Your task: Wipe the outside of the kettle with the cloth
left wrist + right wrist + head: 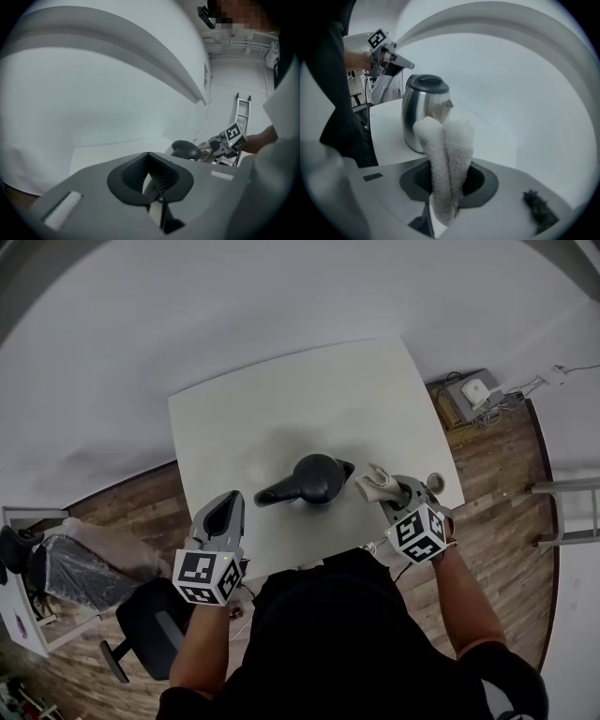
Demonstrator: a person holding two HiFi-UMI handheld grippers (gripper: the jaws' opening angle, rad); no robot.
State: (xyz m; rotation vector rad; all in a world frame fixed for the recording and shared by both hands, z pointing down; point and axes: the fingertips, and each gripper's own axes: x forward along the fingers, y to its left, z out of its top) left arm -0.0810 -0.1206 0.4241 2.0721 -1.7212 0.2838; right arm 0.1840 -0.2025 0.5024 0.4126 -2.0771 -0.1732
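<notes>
A steel kettle with a black lid and handle stands upright near the front of the white table. It also shows in the right gripper view and small in the left gripper view. My right gripper is shut on a folded white cloth, just right of the kettle's spout; I cannot tell whether the cloth touches it. My left gripper hovers at the table's front left edge, jaws shut with nothing in them, apart from the kettle's handle.
A black office chair and a plastic-covered bundle stand on the wooden floor to the left. A box with cables lies on the floor at the right, and a ladder stands further right. A white wall lies beyond the table.
</notes>
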